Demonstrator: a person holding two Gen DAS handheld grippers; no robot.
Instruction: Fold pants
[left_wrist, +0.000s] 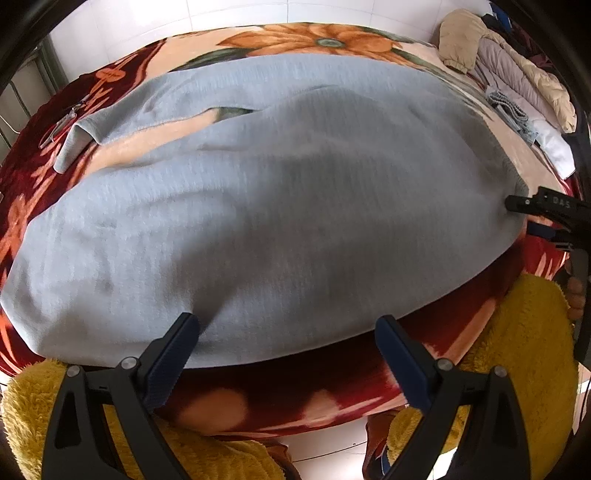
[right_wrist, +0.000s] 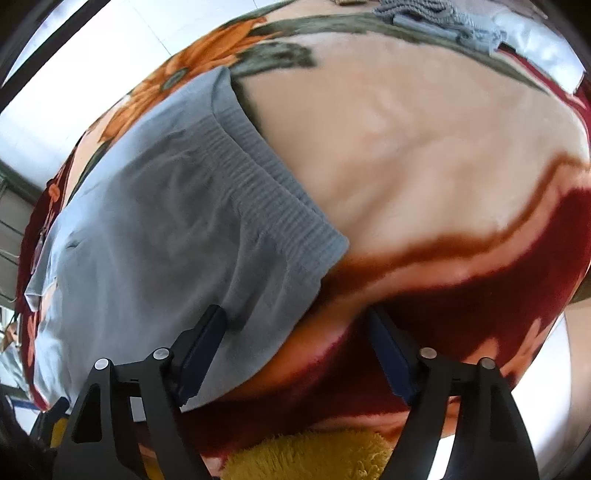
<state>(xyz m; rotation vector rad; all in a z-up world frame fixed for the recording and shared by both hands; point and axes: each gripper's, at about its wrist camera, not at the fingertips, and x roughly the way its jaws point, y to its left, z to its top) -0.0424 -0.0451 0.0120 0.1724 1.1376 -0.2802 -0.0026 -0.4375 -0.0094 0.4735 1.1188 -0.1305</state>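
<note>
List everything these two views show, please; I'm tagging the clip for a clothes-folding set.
pants: one, light grey, spread flat across the blanket, ribbed waistband at the right gripper's side
blanket: one, red, peach and orange floral, covering the bed
jackets: a pile, beige and grey, far right corner
folded clothes: few, grey and white, right edge
fleece clothing: yellow, on the person, bottom
left gripper: black, jaws open at the pants' near edge
right gripper: black, jaws open by the waistband corner
</note>
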